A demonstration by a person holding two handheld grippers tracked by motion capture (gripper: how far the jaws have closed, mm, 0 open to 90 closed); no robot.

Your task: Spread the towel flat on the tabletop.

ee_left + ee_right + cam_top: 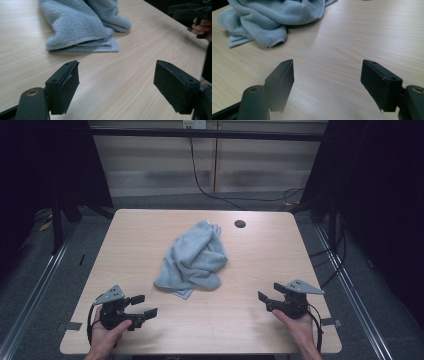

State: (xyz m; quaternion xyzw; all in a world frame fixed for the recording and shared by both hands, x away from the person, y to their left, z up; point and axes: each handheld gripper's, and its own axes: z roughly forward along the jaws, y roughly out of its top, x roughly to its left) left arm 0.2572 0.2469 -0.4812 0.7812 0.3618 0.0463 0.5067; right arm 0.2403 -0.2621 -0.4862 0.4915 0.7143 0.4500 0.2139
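Pale wood tabletop (250, 270) bears a crumpled grey-blue towel (192, 257) mid-frame; left gripper (142, 306) and right gripper (265, 299), jaws spread, should each pinch a near corner.

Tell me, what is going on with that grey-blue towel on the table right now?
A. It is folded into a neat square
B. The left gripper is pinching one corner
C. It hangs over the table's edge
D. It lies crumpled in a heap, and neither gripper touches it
D: the towel lies bunched mid-table, while the left gripper and right gripper sit apart from it, jaws open and empty.
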